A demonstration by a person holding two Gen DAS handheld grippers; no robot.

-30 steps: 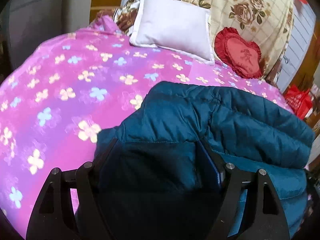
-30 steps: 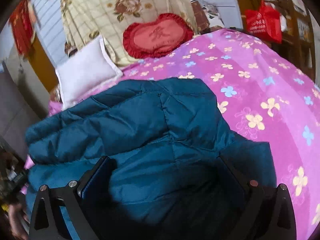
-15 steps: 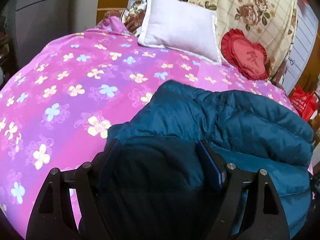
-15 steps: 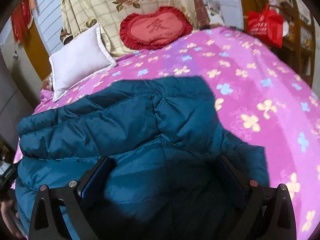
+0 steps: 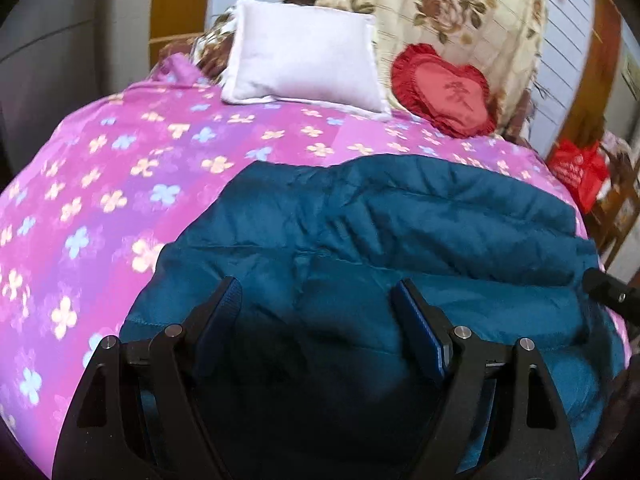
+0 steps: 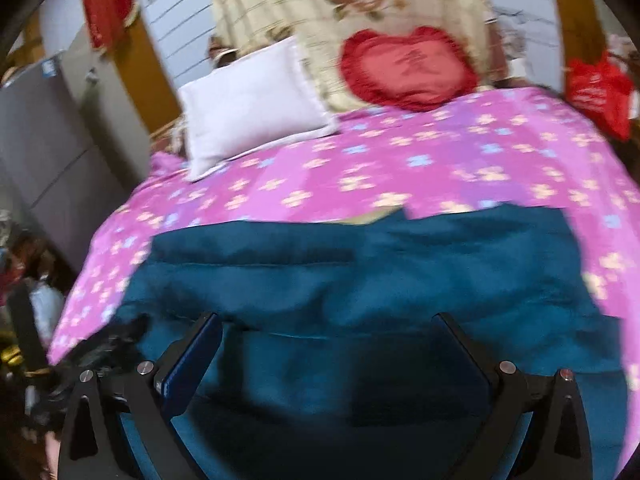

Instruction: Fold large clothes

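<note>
I see the teal jacket (image 5: 380, 232) lying on the bed (image 5: 120, 184), already doubled into a thick bundle. My left claw (image 5: 316, 304) and right claw (image 6: 328, 344) both hang spread above it, gripping nothing. Perhaps one last fold remains.

Left claw (image 5: 316, 304) and right claw (image 6: 330, 340) both hover with jaws spread wide, gripping nothing.

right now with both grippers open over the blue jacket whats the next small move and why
Probably close both grippers on the near edge. The left gripper and right gripper stand open over the blue puffer jacket, which lies bunched on the pink bedspread, ungripped.
</note>
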